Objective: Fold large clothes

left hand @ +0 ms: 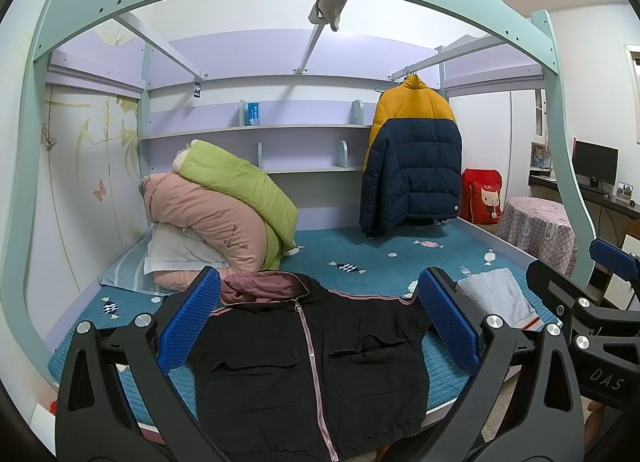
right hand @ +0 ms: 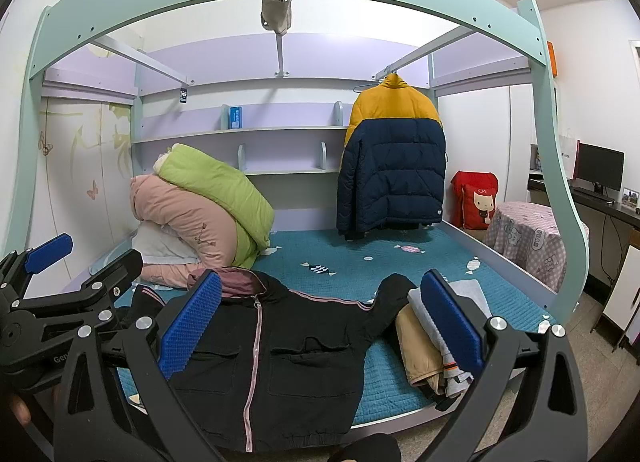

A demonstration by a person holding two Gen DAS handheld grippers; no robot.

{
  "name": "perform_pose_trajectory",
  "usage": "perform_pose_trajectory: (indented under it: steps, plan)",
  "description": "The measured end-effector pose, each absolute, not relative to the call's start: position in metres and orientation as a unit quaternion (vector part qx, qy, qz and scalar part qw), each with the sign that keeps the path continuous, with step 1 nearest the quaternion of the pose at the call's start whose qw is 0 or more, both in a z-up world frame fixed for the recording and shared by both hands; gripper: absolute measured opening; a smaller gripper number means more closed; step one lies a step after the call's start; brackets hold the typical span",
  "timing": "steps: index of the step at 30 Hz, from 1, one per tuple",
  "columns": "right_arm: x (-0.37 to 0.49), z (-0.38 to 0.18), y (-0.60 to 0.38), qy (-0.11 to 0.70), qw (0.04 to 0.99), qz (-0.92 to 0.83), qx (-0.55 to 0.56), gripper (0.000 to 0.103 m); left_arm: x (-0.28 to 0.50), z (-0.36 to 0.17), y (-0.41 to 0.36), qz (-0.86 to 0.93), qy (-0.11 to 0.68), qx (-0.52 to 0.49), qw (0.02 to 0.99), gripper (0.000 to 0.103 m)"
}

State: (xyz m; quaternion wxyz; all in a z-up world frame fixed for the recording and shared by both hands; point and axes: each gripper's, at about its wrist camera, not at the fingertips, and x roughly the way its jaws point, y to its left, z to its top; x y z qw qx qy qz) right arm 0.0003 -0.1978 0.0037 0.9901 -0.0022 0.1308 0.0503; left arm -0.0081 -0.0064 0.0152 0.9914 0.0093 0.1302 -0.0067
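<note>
1. Left wrist: my left gripper [left hand: 318, 318] is spread wide, holding nothing, above the black jacket [left hand: 308, 366]. The jacket lies zip-up on the bed [left hand: 360, 258], hood away from me, hem hanging over the near edge; long axis follows the zip. Risk: a one-sided pull drags it off.
2. Right wrist: my right gripper [right hand: 320, 318] is wide open and empty too. The right sleeve [right hand: 390, 298] looks bunched against the folded pile [right hand: 428, 346]; a fold could snag it.

1 black jacket [left hand: 312, 366], 1 hanging puffer coat [left hand: 412, 158] — 2 rolled quilts [left hand: 224, 206].
</note>
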Motion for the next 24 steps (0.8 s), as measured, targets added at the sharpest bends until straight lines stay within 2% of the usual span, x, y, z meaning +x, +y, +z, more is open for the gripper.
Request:
perform_pose_trajectory:
  steps: [24]
  plan:
    - [0.0002,0.0025,-0.1975,0.129,0.990,0.050,-0.001,0.096,-0.0090,0.0136,-0.0064,-0.007,0.129,0.009,0.992,0.098]
